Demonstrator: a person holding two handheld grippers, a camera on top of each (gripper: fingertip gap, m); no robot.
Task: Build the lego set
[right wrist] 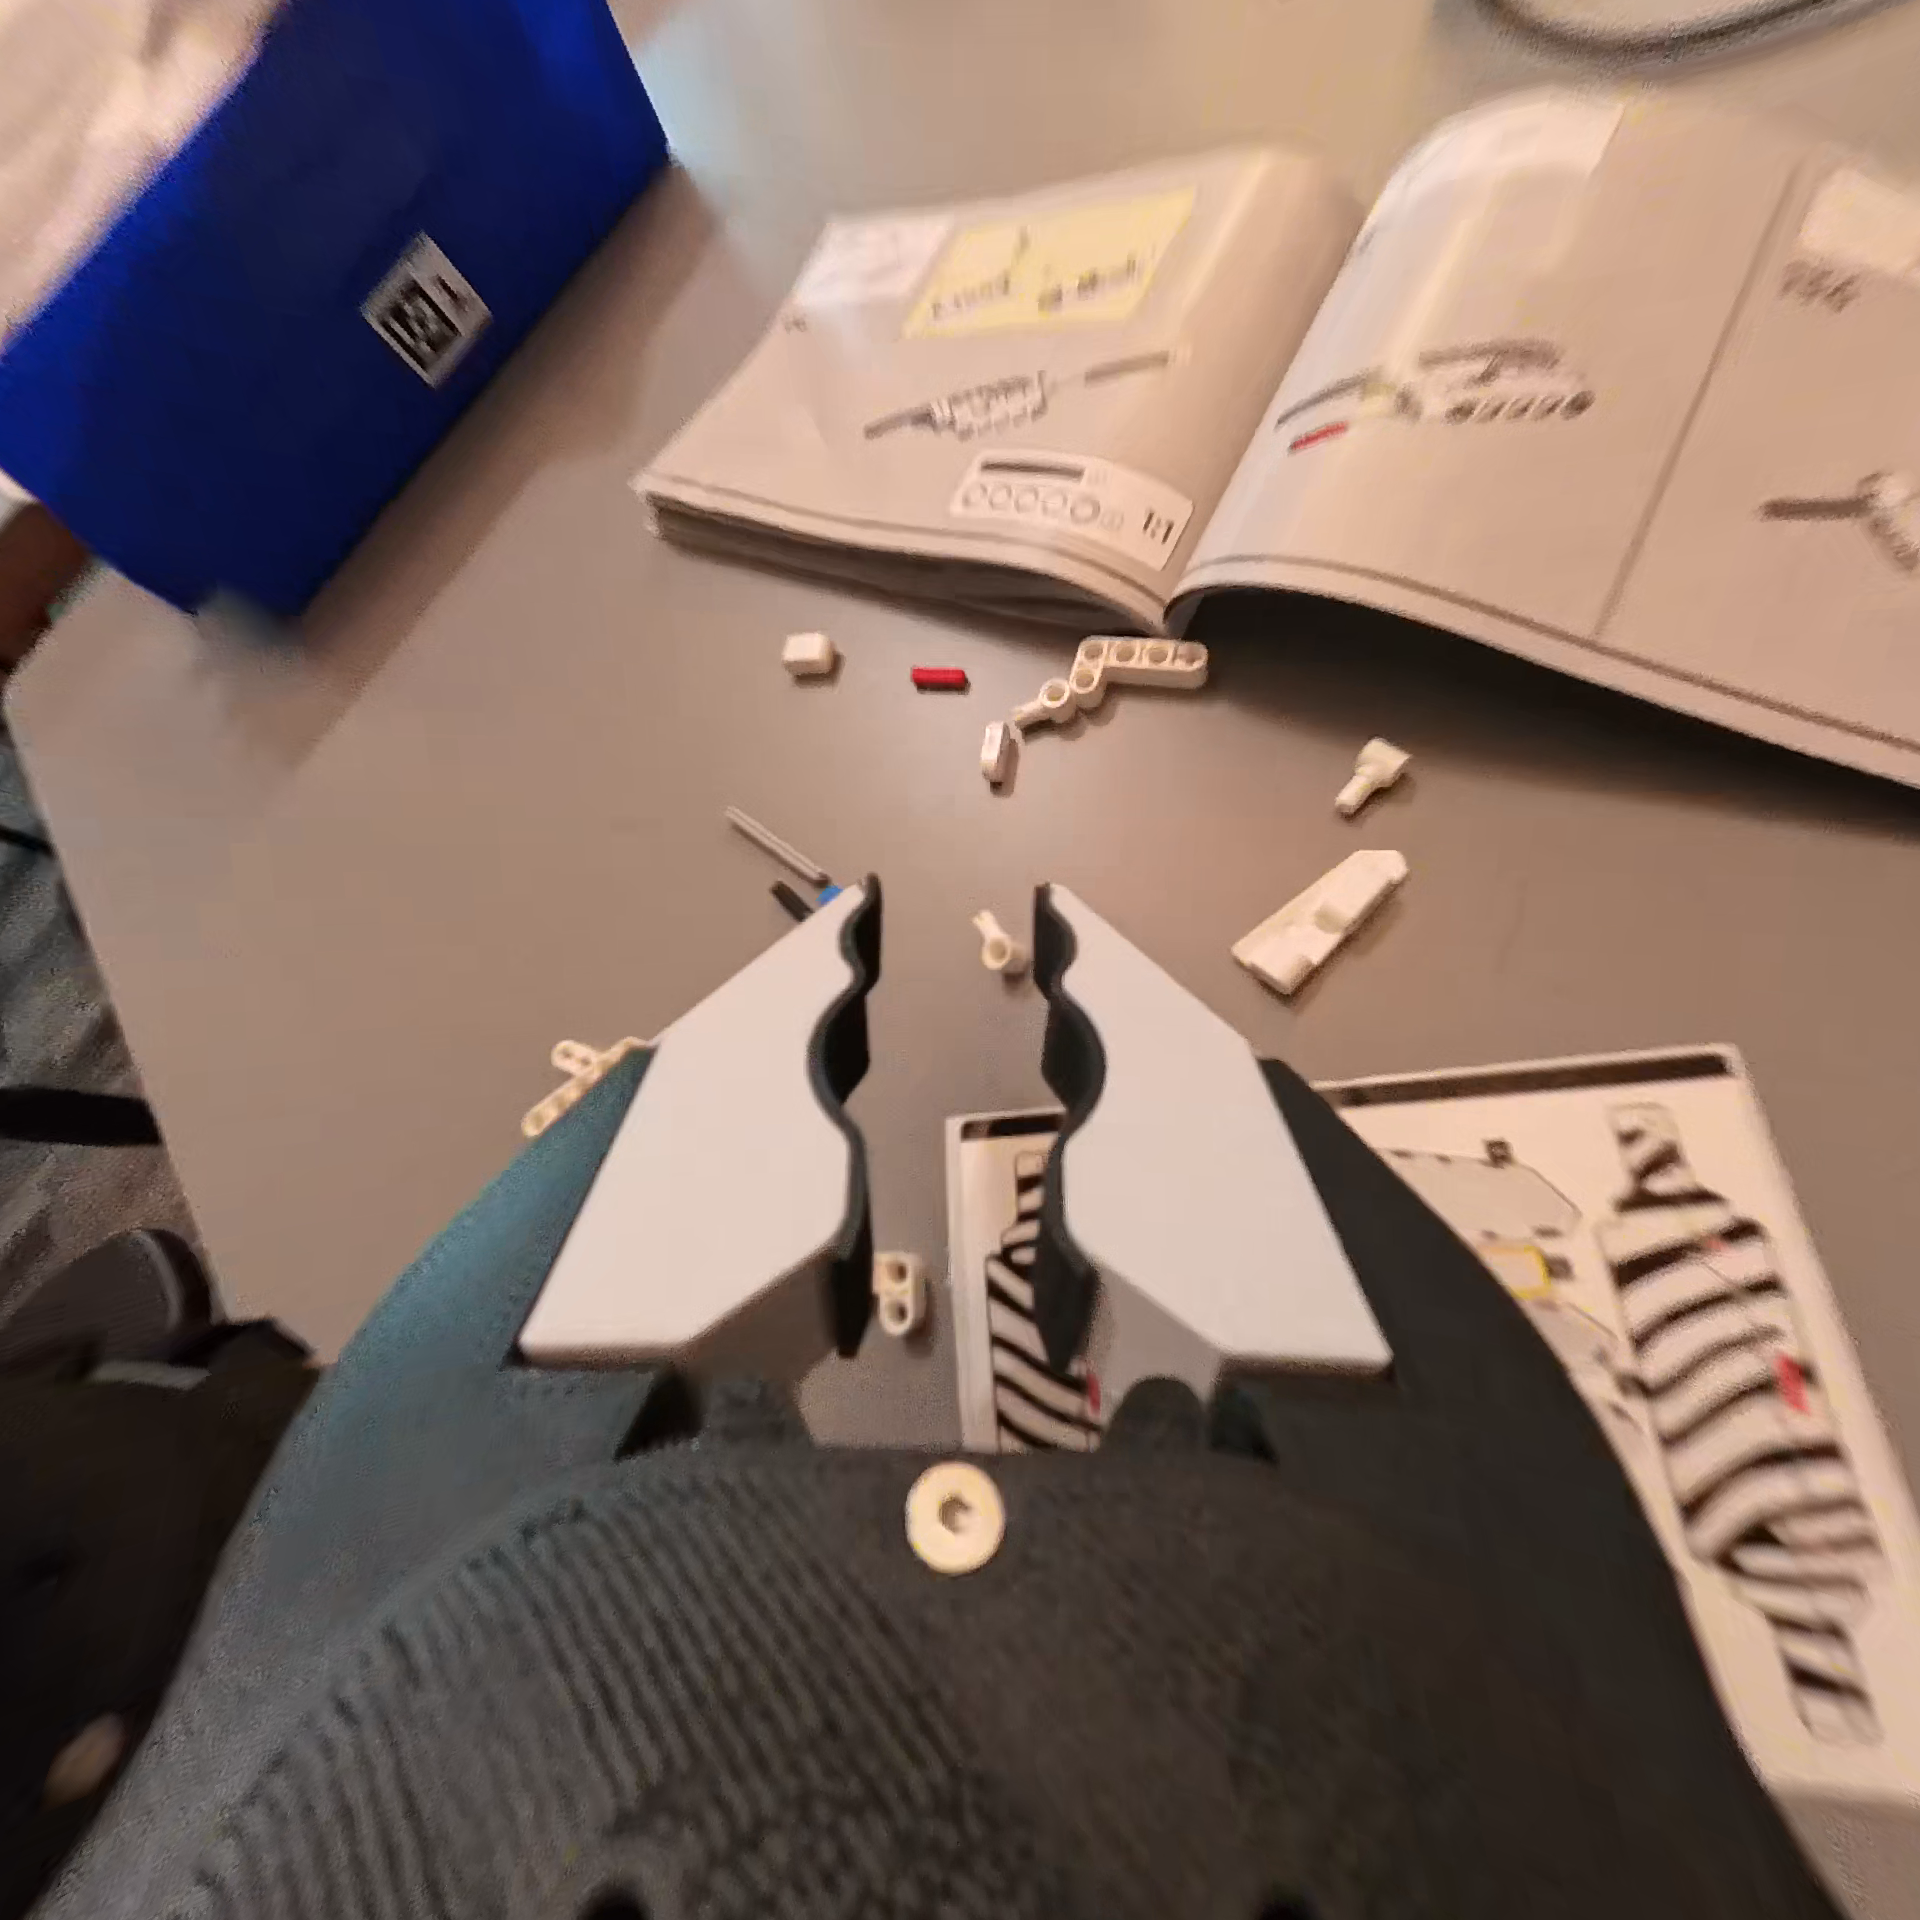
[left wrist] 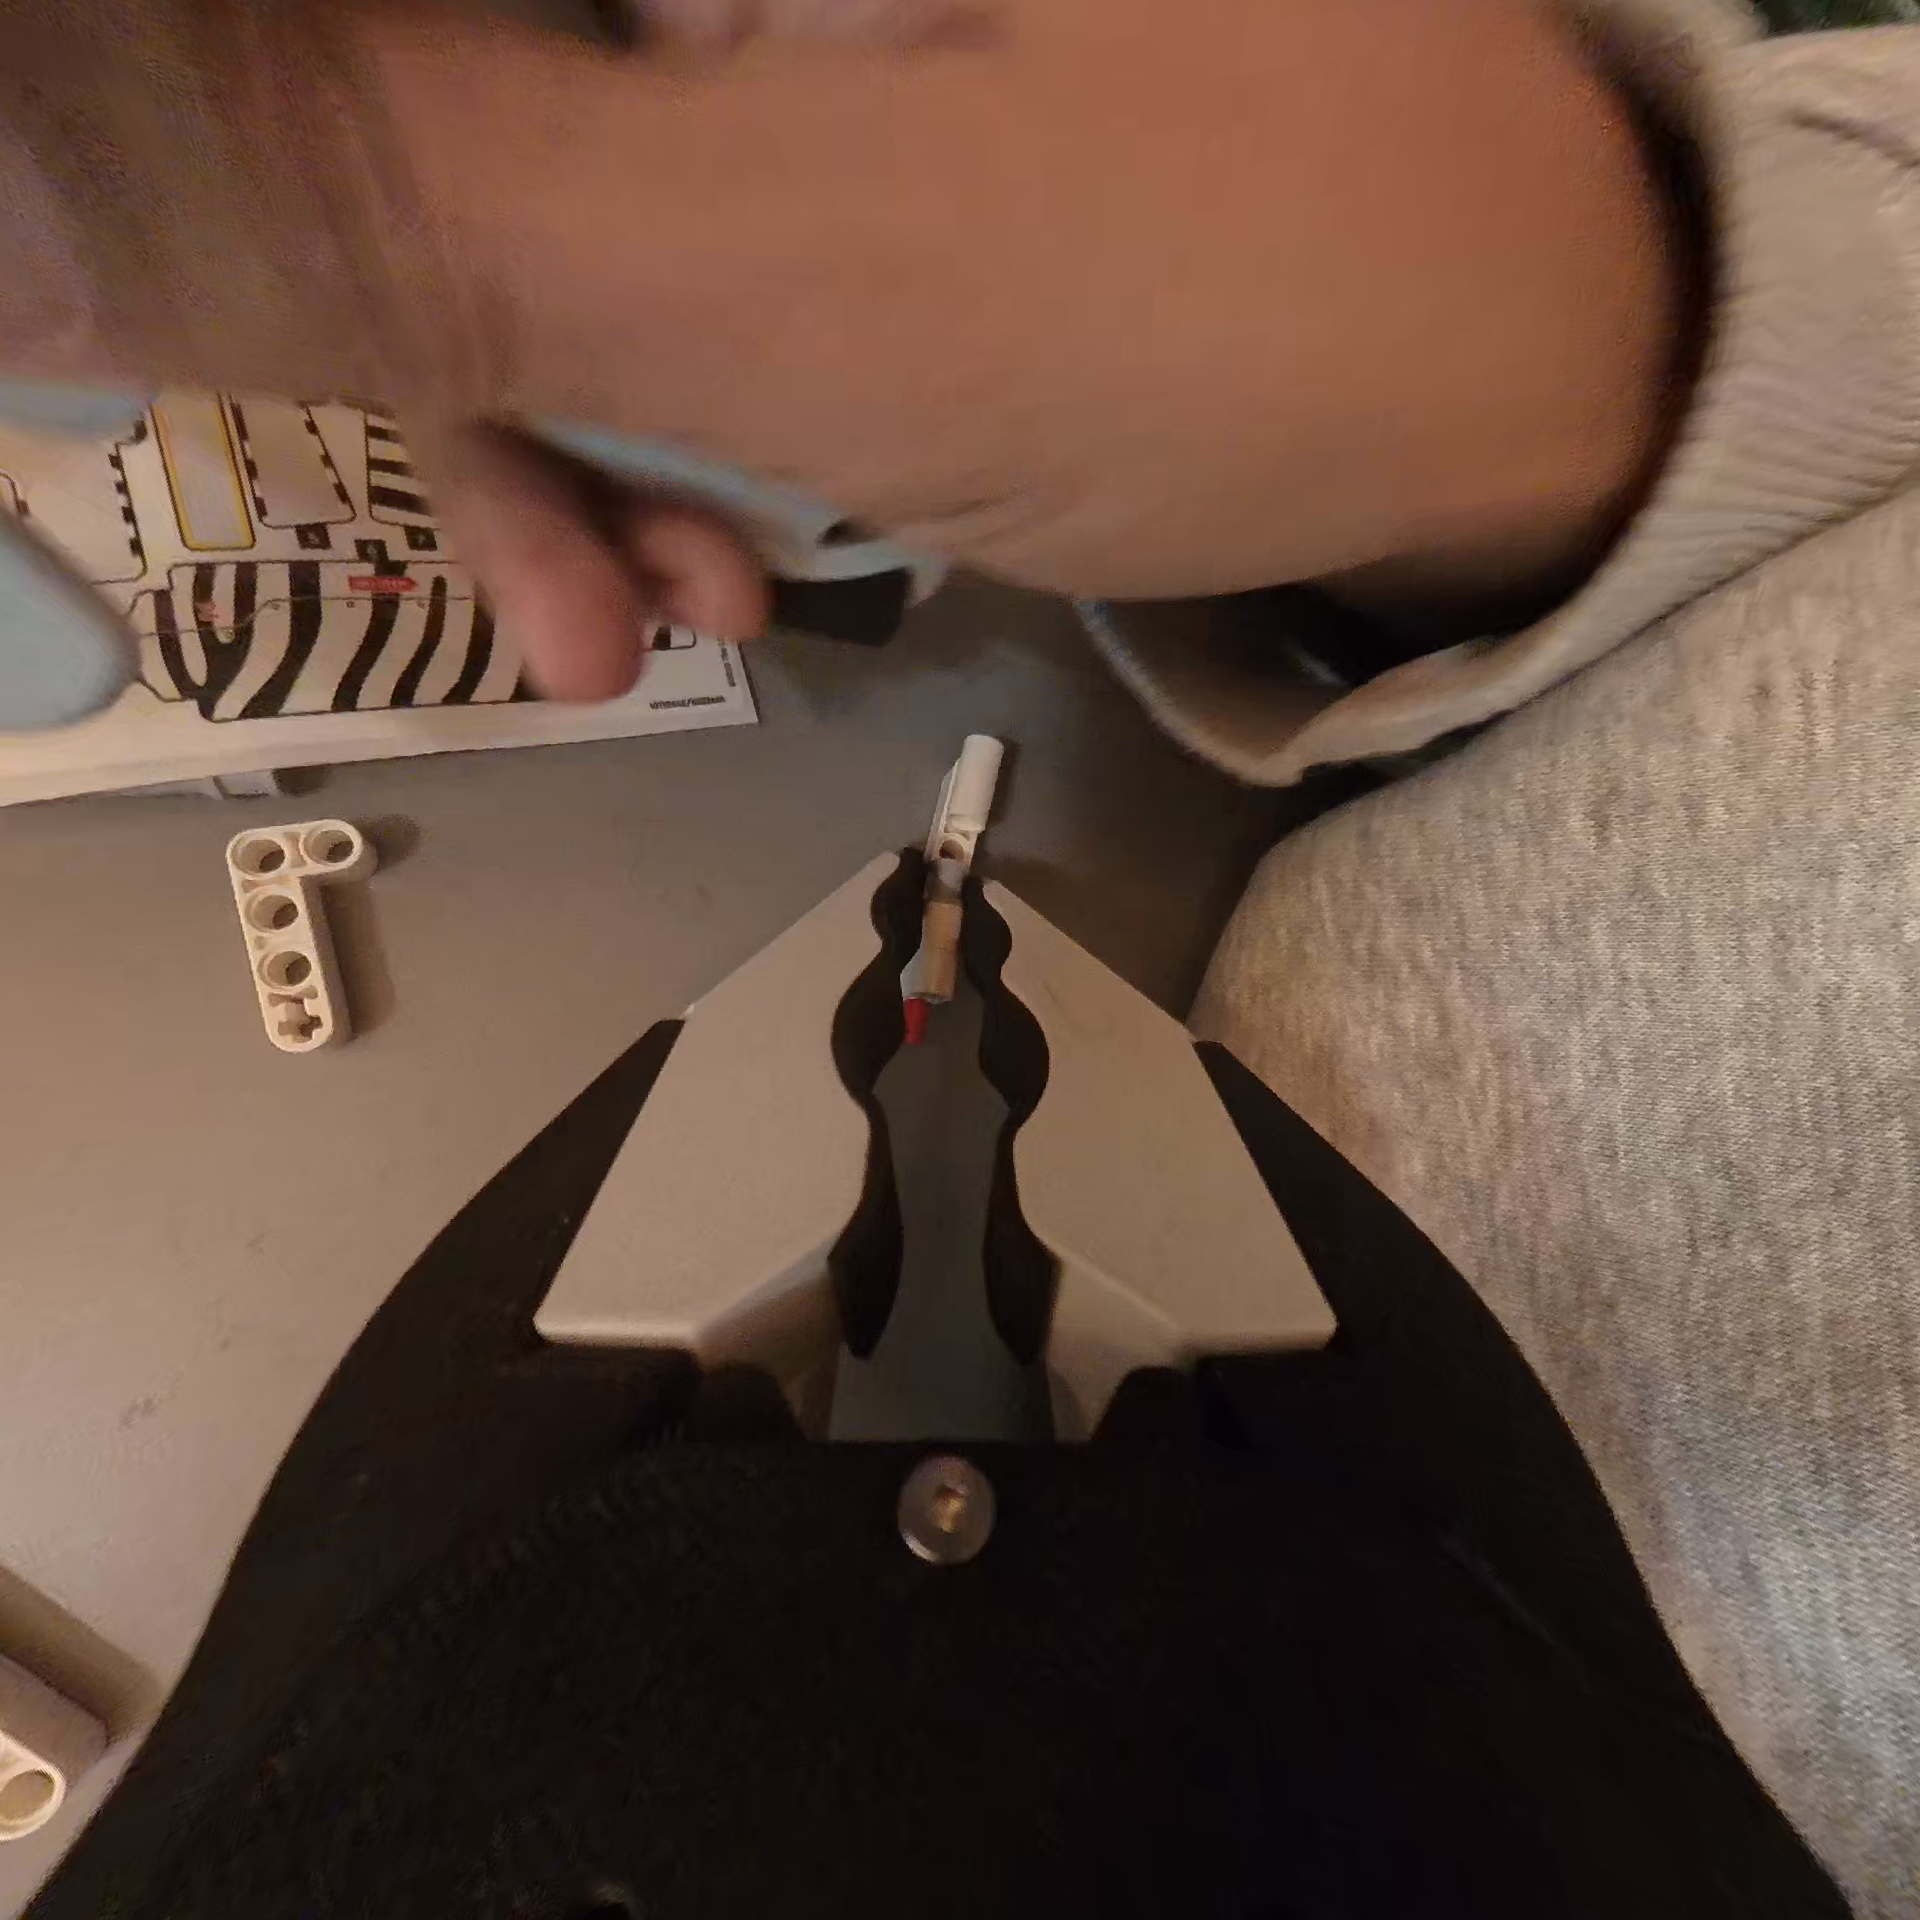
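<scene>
Left wrist view: the left gripper (left wrist: 940,883) is clenched on a small lego assembly (left wrist: 951,894), a white connector at the front, a tan sleeve pinched between the tips, and a red axle end poking back between the fingers. It hangs over the grey table (left wrist: 571,831). Left of the assembly an L-shaped white beam (left wrist: 293,925) lies flat on the table. Beyond the beam lies the zebra-striped sticker sheet (left wrist: 312,603). A blurred hand (left wrist: 935,291) crosses above the assembly and partly covers the sheet; its beige sleeve (left wrist: 1610,831) fills the right side. Another white piece (left wrist: 26,1787) shows at the lower left edge.

Right wrist view: the right gripper (right wrist: 956,904) is released, its fingers apart and holding nothing, above the table (right wrist: 416,831). A tiny white connector (right wrist: 1000,940) lies on the table between the tips. Beyond the connector are scattered parts: a white bent beam (right wrist: 1117,675), a red pin (right wrist: 938,677), a small white brick (right wrist: 808,652), a grey axle (right wrist: 774,840), and to the right a white panel (right wrist: 1320,920). The open manual (right wrist: 1247,416) lies behind the bent beam. A blue box (right wrist: 312,281) stands far left of the manual. The sticker sheet (right wrist: 1558,1299) lies near the connector, under the right finger. The view is blurred
</scene>
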